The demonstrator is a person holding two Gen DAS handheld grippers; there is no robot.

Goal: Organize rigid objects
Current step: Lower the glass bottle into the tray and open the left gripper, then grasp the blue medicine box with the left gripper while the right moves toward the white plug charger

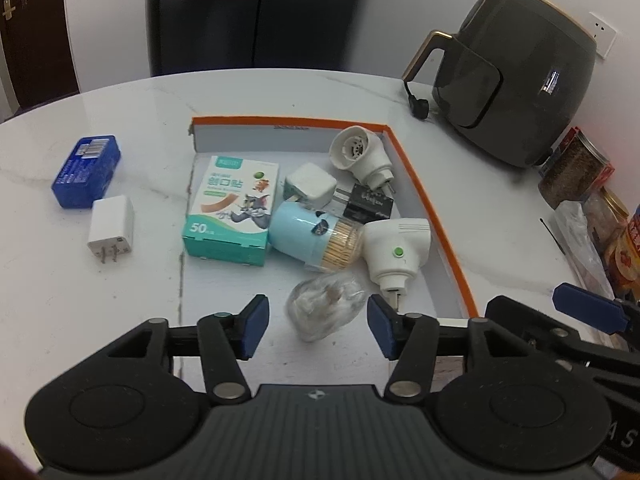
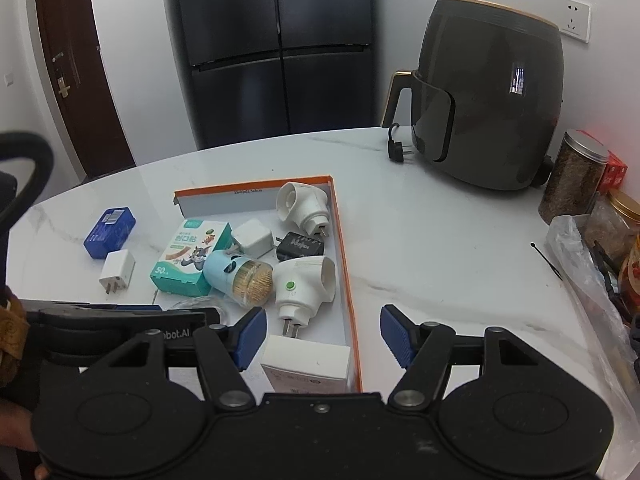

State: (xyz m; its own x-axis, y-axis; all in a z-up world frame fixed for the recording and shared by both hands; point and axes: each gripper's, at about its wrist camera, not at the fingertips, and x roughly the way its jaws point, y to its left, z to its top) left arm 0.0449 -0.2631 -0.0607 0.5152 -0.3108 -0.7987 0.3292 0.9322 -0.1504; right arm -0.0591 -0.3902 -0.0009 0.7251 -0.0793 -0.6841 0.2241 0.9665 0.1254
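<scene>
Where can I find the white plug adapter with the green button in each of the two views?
Left wrist view: the white plug adapter with the green button lies right of centre, inside the orange-rimmed box.
Right wrist view: it lies just left of centre, in the same box.
Shared landmark: the light blue toothpick jar to its left.

I see bare tabletop (image 2: pixel 420 240) right of the orange-rimmed box (image 2: pixel 344 264); the air fryer (image 2: pixel 492 100) and jars (image 2: pixel 572 176) block the far right edge.

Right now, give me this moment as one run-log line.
left gripper: open over clear bag | right gripper: open, empty | orange-rimmed box: filling | white charger, blue box: outside
</scene>
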